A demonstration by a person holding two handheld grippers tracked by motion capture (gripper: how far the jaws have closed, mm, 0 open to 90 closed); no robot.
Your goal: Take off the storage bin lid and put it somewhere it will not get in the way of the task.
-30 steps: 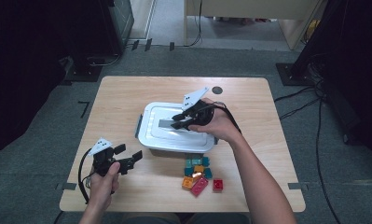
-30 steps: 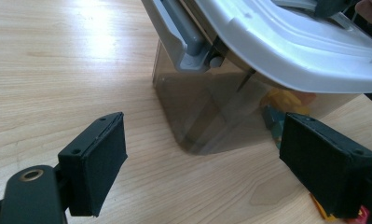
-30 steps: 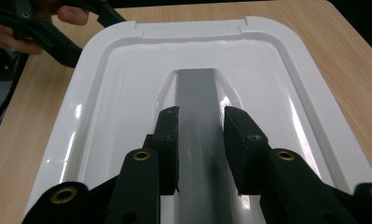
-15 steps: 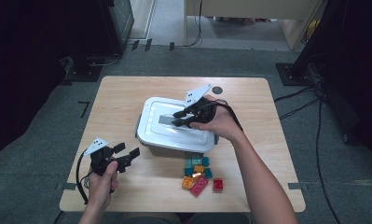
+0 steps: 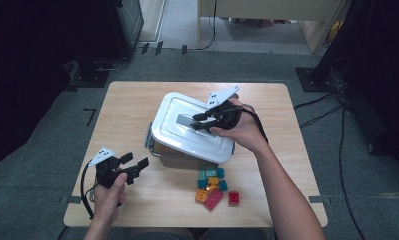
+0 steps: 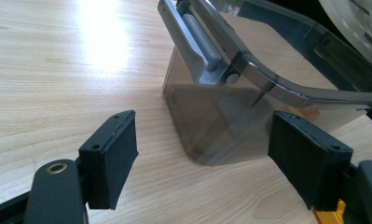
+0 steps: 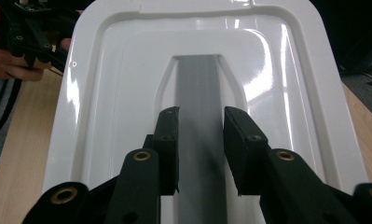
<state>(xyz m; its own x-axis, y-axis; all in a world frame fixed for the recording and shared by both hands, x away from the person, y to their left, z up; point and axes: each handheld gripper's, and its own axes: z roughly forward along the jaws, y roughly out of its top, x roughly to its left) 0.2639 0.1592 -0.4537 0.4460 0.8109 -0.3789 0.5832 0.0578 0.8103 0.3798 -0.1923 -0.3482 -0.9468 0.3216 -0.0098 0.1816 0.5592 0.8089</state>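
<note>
Wooden counter (image 5: pixel 137 112) on grey carpet, dark equipment and loose cables around the edges of the room.

High view: clear storage box (image 5: pixel 173 154) near the counter's centre, its white lid (image 5: pixel 187 131) tilted, raised on the right side and off the box rim. Right tongs (image 5: pixel 193 120) sit on the lid's grey handle (image 5: pixel 186 120); right hand (image 5: pixel 237 127) comes in from the lower right, forearm angled across the counter, the grey plate on top. Left tongs (image 5: pixel 135 160) are near the front left, just off the counter surface, pointing toward the box's left end; left hand (image 5: pixel 109 192) wraps the body from below, cable looping off to the left. Small pile of coloured blocks (image 5: pixel 214 187) lies on the counter just in front of the box.

Right gripper view adds what the high view can't resolve: both pads clamped on the grey handle (image 7: pixel 200 121), one on each side of it, glossy lid (image 7: pixel 286 84) spreading out beyond. The other hand and its tongs show top left.

Left gripper view: tongs (image 6: pixel 202 149) stand apart, nothing between the pads; jaws have just been closing a little. Ahead is the box's smoky corner (image 6: pixel 211 121) with a grey side latch (image 6: pixel 200 44), lid edge hanging above the rim. A yellow block (image 6: pixel 330 217) peeks in at the bottom right.
</note>
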